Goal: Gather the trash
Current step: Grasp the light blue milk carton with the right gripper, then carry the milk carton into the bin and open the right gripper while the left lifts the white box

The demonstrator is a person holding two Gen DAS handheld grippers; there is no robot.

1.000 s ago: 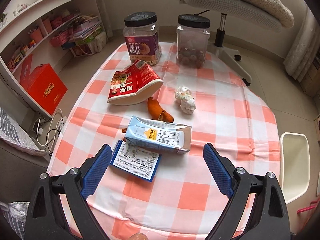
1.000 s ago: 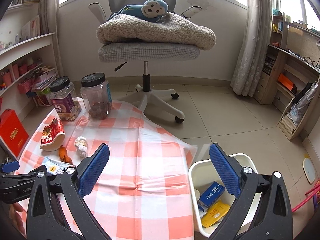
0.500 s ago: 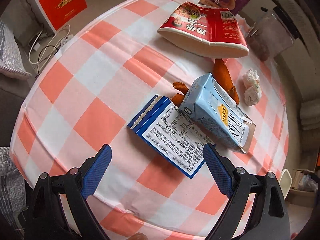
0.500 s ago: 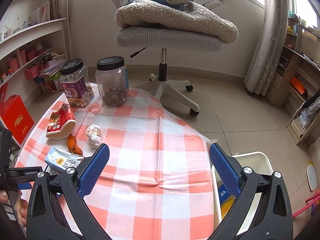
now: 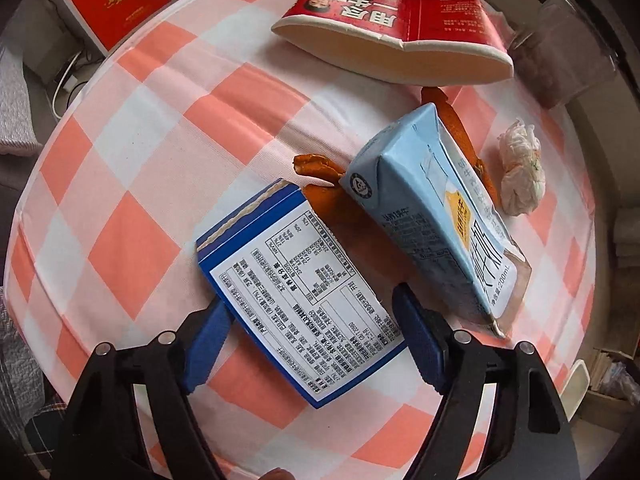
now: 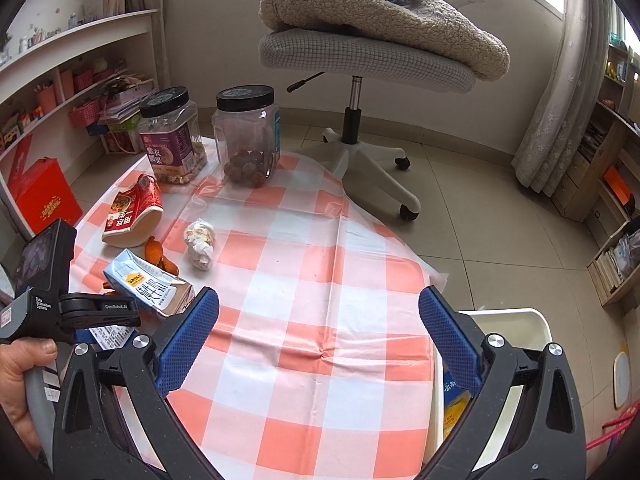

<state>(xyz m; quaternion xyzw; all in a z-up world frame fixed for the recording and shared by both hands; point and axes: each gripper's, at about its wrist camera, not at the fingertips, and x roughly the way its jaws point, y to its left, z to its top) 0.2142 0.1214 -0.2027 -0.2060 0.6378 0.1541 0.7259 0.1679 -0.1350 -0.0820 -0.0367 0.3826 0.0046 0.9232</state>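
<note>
The left claw [image 5: 310, 320] has come down close and narrowed around the flat blue box [image 5: 296, 300] lying on the worktop [image 5: 132, 160], not yet pinching. The right claw [image 6: 318, 332] waits wide apart beside the white bin [image 6: 504, 316].

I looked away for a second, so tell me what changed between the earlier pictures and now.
The left claw dropped toward the table and narrowed, its fingers now flanking the blue-and-white box; whether they grip it yet is unclear. The right claw swung left, away from the white bin, and is open and empty. The milk carton, red cup, peel and tissue wad lie unmoved.
</note>
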